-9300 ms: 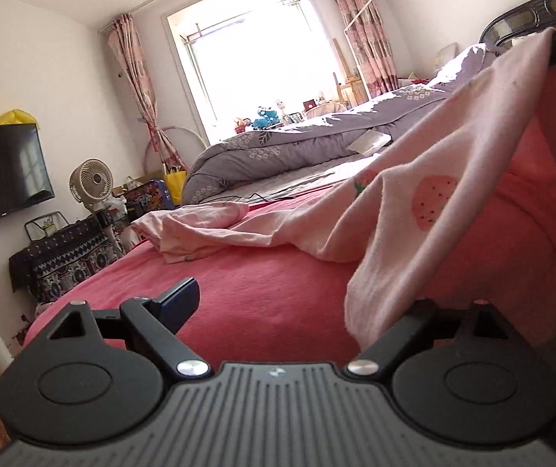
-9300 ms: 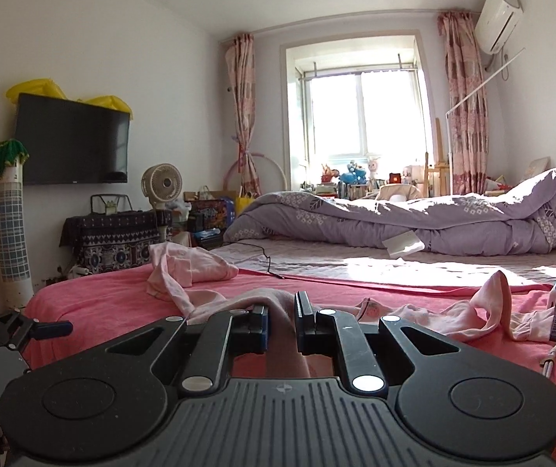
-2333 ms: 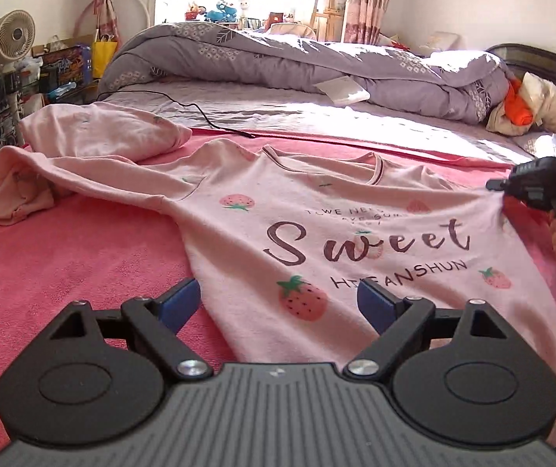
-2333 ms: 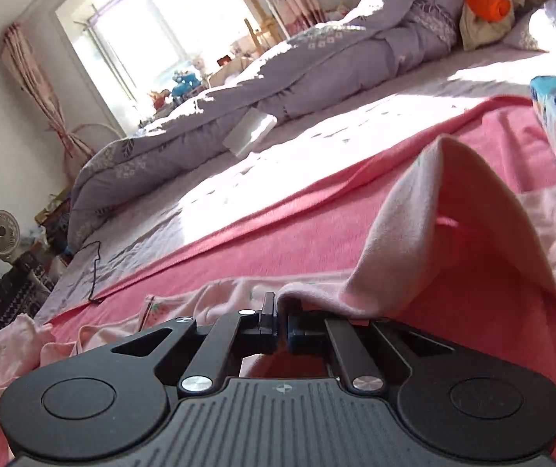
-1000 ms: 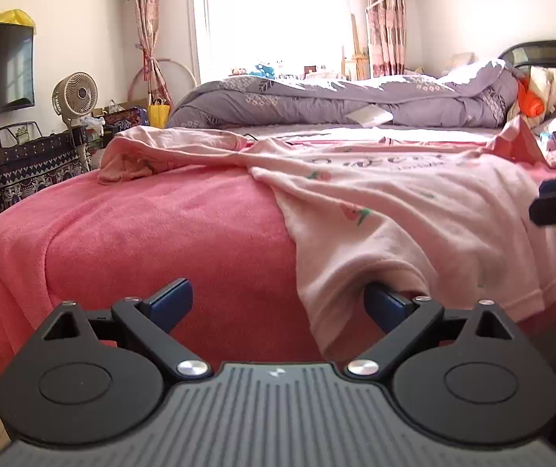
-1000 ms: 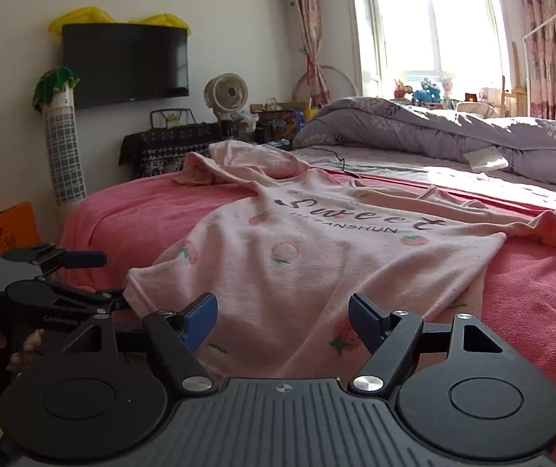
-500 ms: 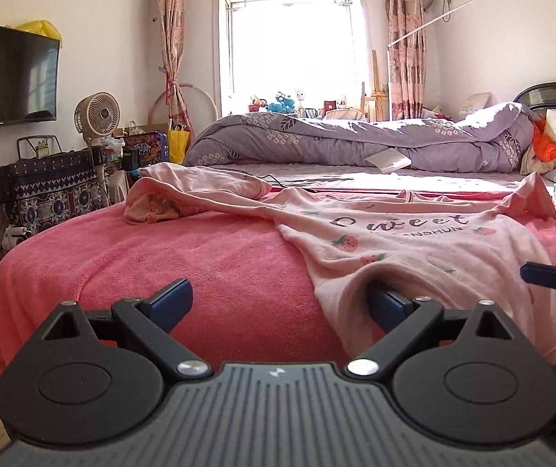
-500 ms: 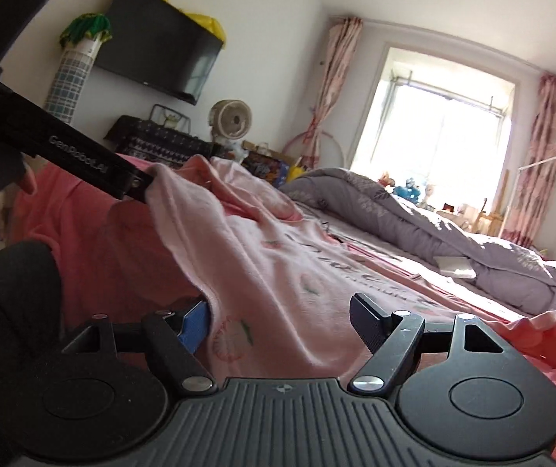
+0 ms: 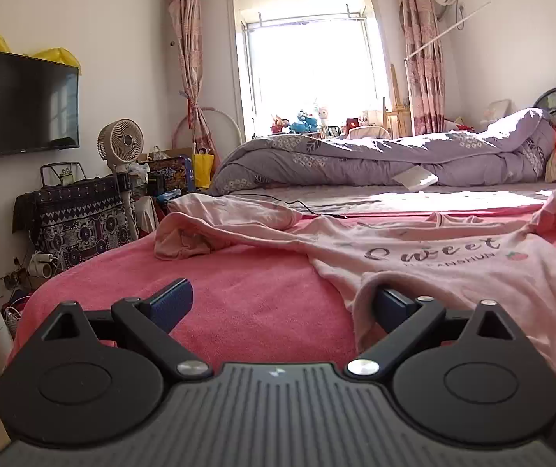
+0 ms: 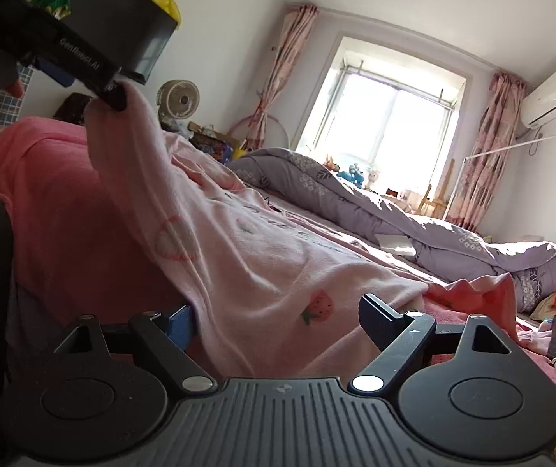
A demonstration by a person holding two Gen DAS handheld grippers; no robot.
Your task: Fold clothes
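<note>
Pink shirt (image 9: 453, 260) lies spread on the red blanket (image 9: 247, 284) of the bed, its near hem draped over one finger of each gripper. Left gripper (image 9: 278, 303) jaws stand wide open, gripping nothing. Right gripper (image 10: 278, 311) jaws have just been opening wider, with the hem between them, unpinched.

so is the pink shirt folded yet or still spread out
Spread out, unfolded: the pink shirt lies front up across the red blanket, its "Sweet" print showing, one hem corner draped over a left gripper finger.
</note>
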